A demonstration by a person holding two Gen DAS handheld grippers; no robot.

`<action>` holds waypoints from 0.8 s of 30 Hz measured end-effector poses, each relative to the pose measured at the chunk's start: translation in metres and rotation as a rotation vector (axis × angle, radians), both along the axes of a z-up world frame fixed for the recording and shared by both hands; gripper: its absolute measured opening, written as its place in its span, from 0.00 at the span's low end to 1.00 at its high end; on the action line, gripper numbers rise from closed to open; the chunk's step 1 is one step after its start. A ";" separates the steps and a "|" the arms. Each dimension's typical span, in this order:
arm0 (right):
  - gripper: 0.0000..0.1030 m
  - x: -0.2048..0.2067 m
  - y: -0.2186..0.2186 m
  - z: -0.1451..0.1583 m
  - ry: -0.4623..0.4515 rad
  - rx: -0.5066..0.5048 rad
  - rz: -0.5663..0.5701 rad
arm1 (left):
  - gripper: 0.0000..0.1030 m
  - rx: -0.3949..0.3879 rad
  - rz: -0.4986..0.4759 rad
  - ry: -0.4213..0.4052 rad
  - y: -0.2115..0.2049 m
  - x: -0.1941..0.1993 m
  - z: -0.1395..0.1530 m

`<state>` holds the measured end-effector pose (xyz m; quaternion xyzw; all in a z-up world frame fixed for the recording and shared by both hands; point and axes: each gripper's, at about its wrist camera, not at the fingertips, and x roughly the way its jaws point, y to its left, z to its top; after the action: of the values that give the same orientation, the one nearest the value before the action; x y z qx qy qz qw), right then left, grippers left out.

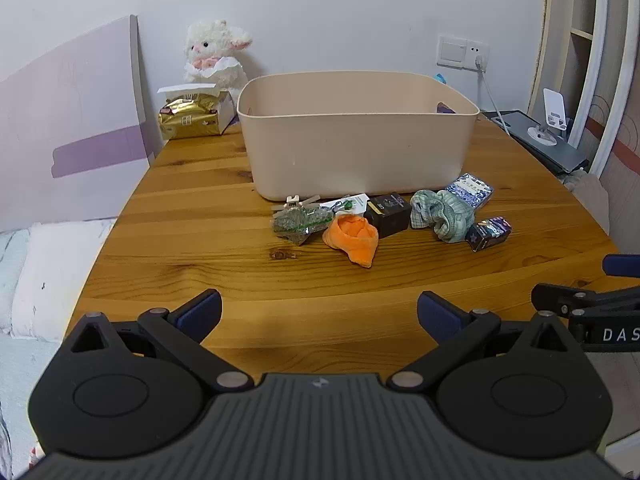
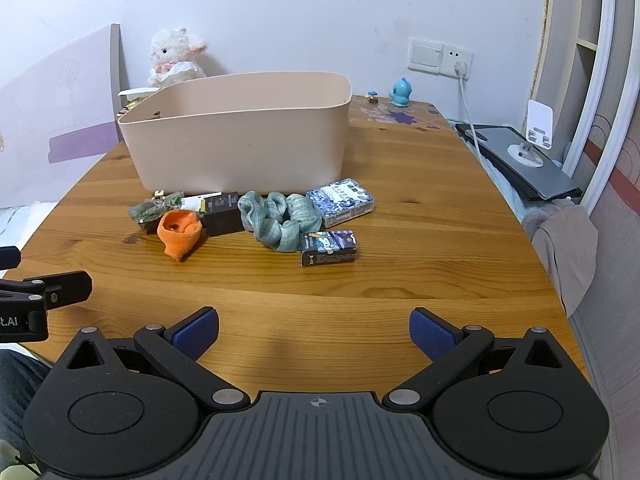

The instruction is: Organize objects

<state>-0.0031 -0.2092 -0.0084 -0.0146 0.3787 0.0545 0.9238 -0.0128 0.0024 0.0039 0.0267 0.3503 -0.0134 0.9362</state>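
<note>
A: Both grippers hang over the near edge of the wooden desk. The left gripper has its jaws spread wide with nothing between them; the right gripper is the same, released and empty.

B: And the goods? Left to right, please.

A: All strung out along the front wall of the beige plastic bin, none of it inside yet. Far left, a clear crinkly packet of green bits. Touching it, an orange fabric pouch with its mouth gaping. Next a small black box, then a crumpled green checked scrunchie. Behind that, a blue-and-white patterned box; nearest us, well clear of the bin, a dark cartoon-printed carton.

B: Trouble spots?

A: Crowding, I'd say. The packet, pouch and black box are pressed together, so open fingers coming down on one could shove its neighbours or pinch two at once. The packet looks slippery and the pouch floppy; a shallow grip might let either slide out on the way up.

B: And the bin?

A: Its walls are tall. A low carry risks clipping the rim, and the bin looks light enough to skid back. The two grippers also sit close together, so both reaching for the middle could collide.
</note>
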 end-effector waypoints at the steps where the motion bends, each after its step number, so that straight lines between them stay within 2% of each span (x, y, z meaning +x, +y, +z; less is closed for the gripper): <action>1: 1.00 0.000 0.000 0.000 -0.001 0.000 -0.001 | 1.00 0.002 -0.001 -0.002 0.000 0.000 0.001; 9: 1.00 0.000 0.000 0.000 -0.001 0.000 -0.002 | 1.00 0.022 -0.003 -0.022 -0.003 -0.001 0.002; 18: 1.00 0.009 -0.006 -0.003 0.011 0.006 -0.008 | 1.00 -0.019 0.013 -0.011 0.003 0.010 0.000; 24: 1.00 0.020 -0.005 -0.005 0.023 0.003 -0.007 | 1.00 -0.018 0.014 -0.004 0.003 0.017 -0.003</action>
<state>0.0171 -0.2142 -0.0138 -0.0112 0.3892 0.0520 0.9196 0.0040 0.0057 0.0013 0.0159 0.3485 -0.0100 0.9371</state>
